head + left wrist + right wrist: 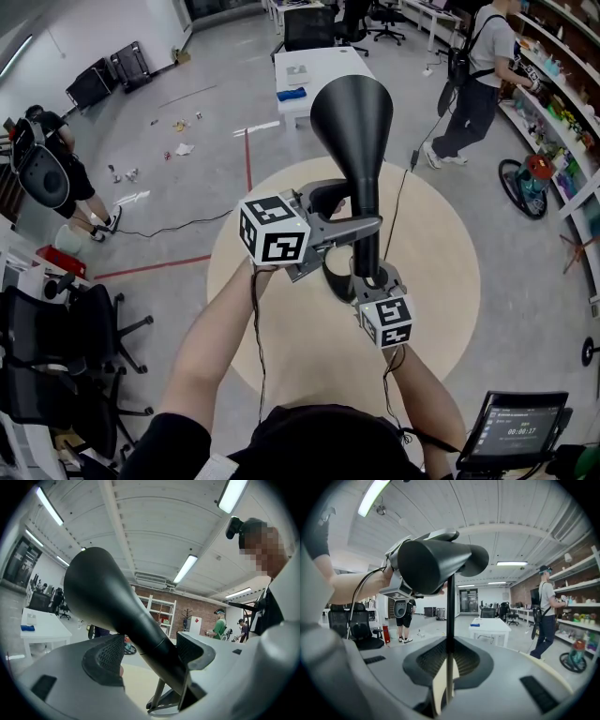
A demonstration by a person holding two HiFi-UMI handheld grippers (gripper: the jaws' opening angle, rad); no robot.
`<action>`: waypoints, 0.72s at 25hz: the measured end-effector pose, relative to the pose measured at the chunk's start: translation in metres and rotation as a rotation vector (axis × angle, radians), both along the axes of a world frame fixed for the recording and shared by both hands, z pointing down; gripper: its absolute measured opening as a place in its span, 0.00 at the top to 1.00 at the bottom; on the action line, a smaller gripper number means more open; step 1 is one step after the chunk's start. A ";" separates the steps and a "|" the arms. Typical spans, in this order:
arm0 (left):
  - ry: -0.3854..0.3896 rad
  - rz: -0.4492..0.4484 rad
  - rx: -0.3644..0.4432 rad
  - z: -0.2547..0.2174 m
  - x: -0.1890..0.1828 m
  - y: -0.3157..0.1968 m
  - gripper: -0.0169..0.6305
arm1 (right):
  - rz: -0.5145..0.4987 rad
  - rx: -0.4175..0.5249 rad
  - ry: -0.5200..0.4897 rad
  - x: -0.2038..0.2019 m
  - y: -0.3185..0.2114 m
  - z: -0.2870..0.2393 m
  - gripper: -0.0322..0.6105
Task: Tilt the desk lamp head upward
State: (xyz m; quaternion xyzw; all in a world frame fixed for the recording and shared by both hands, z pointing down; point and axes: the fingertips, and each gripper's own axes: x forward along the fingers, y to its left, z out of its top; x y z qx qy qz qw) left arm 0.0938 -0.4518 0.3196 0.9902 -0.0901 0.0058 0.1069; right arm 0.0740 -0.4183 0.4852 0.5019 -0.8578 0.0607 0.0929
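Desk lamp [364, 202]: matte black, standing near the centre of the round table [441, 281]. Cone head [351, 112] slanted, wide end up and toward the table's far edge, narrow neck low. Thin stem [450, 620] upright.

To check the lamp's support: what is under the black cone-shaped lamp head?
Under the black cone-shaped lamp head, a thin black stem runs down, gripped by the right gripper. The left gripper clamps the head's neck. Both grippers cover most of the lamp's base.
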 end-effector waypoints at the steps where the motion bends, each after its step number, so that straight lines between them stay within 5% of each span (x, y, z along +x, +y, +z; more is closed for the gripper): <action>1: -0.009 0.000 0.017 0.000 0.000 0.001 0.45 | 0.000 0.000 0.000 0.000 0.000 0.000 0.88; 13: -0.055 0.005 0.180 -0.003 0.001 0.006 0.44 | -0.003 -0.007 0.006 0.000 -0.001 0.002 0.88; 18: -0.042 0.009 0.185 -0.004 -0.002 0.005 0.44 | -0.004 -0.008 0.008 -0.003 -0.002 0.000 0.88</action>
